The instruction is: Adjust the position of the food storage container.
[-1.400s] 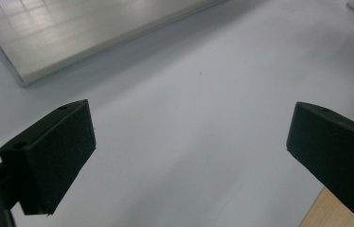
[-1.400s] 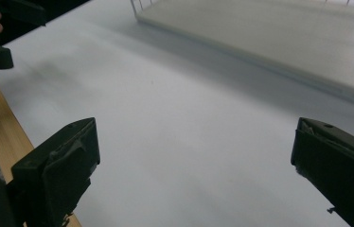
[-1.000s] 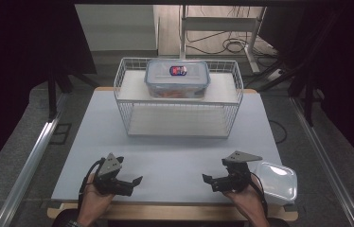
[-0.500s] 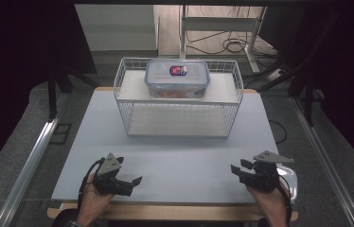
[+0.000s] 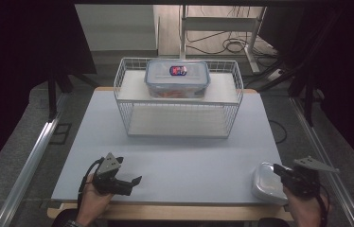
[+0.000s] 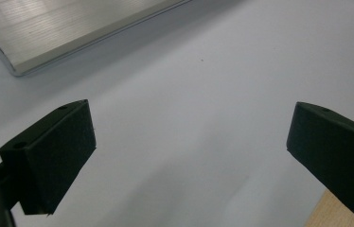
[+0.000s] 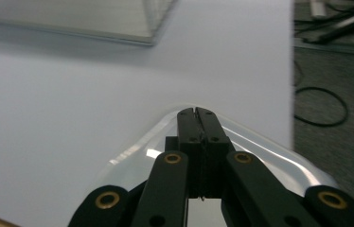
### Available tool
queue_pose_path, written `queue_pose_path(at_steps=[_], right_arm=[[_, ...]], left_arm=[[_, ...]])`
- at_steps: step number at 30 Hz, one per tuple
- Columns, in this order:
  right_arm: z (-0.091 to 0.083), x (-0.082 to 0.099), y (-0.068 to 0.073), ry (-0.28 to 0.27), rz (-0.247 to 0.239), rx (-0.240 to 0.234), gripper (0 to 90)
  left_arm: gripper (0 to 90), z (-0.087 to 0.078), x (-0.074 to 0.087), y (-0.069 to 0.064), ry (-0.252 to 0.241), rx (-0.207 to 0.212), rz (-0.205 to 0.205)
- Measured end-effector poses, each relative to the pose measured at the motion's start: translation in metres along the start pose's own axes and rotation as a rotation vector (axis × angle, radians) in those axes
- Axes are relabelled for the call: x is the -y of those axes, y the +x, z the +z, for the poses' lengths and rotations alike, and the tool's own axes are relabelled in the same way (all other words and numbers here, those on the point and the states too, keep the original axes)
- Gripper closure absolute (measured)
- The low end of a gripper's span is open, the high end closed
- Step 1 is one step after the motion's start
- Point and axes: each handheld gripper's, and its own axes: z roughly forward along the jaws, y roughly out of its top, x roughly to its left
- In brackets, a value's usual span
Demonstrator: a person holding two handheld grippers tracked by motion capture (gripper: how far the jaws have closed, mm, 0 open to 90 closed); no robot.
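High view: left gripper (image 5: 135,180) low at table's (image 5: 175,156) near-left edge, jaws spread, nothing between. Right gripper (image 5: 279,171) at near-right corner, over clear lid (image 5: 266,182) lying at table edge. Wire basket (image 5: 177,111) at far middle, lidded food box (image 5: 177,78) on its upper shelf.

Left gripper view: jaws wide apart over bare table; basket's base corner at upper left.

Right gripper view: jaws have just been closing, now pressed together, nothing visibly pinched; lid (image 7: 260,146) beneath tips, contact unclear.
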Motion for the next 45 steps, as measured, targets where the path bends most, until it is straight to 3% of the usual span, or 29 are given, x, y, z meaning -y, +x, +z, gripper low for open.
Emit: queue_pose_path(at_steps=[7,13,23,29,45], right_arm=[[-0.014,0.014,-0.028,0.008,0.062,0.105,89.5],[-0.020,0.026,-0.038,0.046,0.090,0.163,89.5],[-0.019,0.033,-0.040,0.109,0.104,0.178,89.6],[-0.015,0.031,-0.033,0.106,0.106,0.133,89.6],[0.017,0.015,0.016,0.108,0.063,-0.046,89.6]], left_arm=[[1.8,0.001,0.000,0.000,0.003,-0.001,0.002],[1.9,0.001,0.000,0.000,0.005,-0.001,0.000],[2.0,0.001,0.000,0.000,0.008,-0.001,0.000],[2.0,0.002,0.000,0.000,0.011,-0.001,0.006],[2.1,0.004,0.000,-0.002,0.017,0.005,0.007]])
